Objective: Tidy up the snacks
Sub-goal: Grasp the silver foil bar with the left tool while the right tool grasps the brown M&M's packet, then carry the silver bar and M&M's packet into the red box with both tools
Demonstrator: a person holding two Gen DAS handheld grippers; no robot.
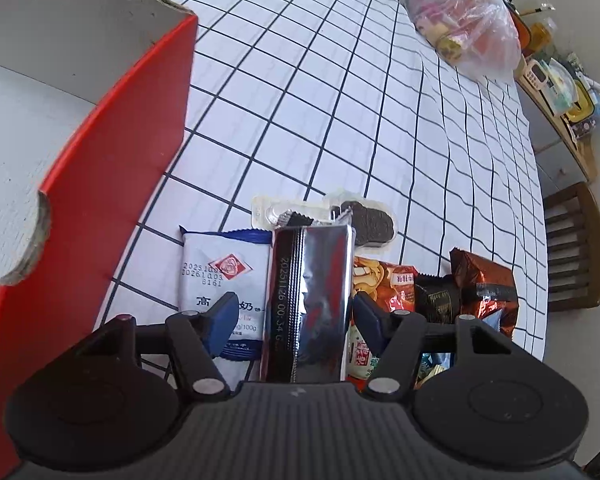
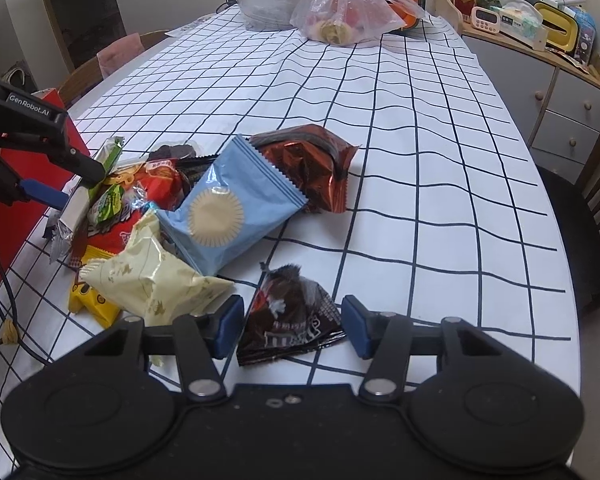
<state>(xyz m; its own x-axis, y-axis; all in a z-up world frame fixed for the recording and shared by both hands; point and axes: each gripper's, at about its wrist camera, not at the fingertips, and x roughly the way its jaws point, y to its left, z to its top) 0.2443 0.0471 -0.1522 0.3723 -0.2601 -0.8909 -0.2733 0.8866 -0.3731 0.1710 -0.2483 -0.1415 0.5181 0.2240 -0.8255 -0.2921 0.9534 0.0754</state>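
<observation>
A pile of snack packets lies on the checked tablecloth (image 2: 420,160) beside a red box (image 1: 120,140) with a white inside. My left gripper (image 1: 296,312) straddles a long silver packet (image 1: 312,288); the right pad is at its edge, the left pad stands a little off it. The right wrist view shows that gripper (image 2: 78,186) around the same packet (image 2: 74,210). My right gripper (image 2: 292,320) is open around a dark brown packet (image 2: 292,316) lying flat, with narrow gaps at both pads. A light blue packet (image 2: 236,208) and a cream one (image 2: 152,276) lie just beyond.
A white-and-blue packet (image 1: 220,276), a wrapped dark cookie (image 1: 370,224) and a brown foil packet (image 2: 308,160) lie around the pile. Plastic bags (image 2: 340,12) stand at the table's far end. A chair (image 1: 572,248) and a sideboard (image 2: 540,80) are to the right. A cable (image 2: 4,300) trails on the left.
</observation>
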